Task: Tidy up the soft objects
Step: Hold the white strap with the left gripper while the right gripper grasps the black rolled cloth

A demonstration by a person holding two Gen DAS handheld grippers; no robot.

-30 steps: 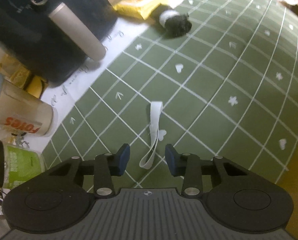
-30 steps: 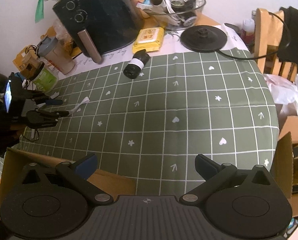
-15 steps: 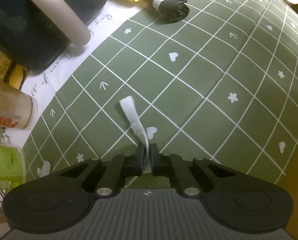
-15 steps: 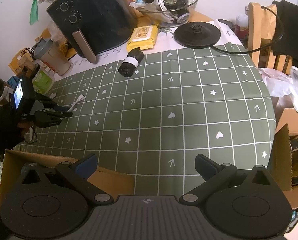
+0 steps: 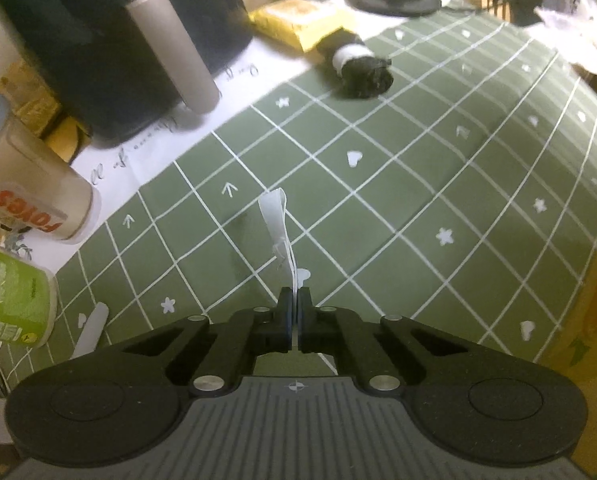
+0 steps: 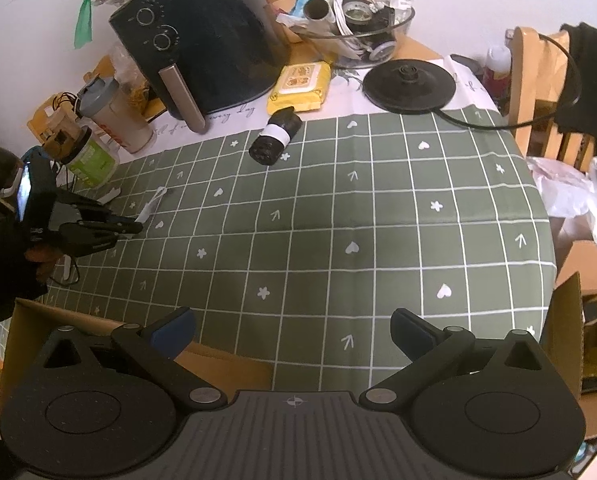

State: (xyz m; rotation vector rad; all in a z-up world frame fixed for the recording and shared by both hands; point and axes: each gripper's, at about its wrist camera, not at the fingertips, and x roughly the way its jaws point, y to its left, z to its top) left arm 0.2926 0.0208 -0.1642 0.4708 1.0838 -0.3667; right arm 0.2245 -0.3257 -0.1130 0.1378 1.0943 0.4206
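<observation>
**A:** What is the left claw (image 5: 297,295) doing?

**B:** Its jaws are pressing together on the near end of a white strip (image 5: 277,228), a thin loop of soft band. The far end is trailing away over the green checked cloth (image 5: 418,184) covering the surface, toward the left edge, near a black fryer (image 5: 98,40) and two tubs. Whether that end is touching the cloth, I cannot tell.

**A:** And the right claw (image 6: 292,330)?

**B:** It is hanging with its jaws wide apart and nothing between them, over the near edge of the surface, above a cardboard box (image 6: 218,360).

**A:** How is the strip likely to handle?

**B:** It is looking very light and limp, so I am judging it will droop and swing rather than hold a shape. Being thin, it could slip out if the pinch is loosening. Holding it by one end, as now, is seeming sensible; a grip nearer the middle would be leaving less to dangle.

**A:** Anything else soft nearby?

**B:** A black roll (image 5: 362,66) with a white band is lying farther back, beside a yellow pack (image 5: 298,24).
</observation>
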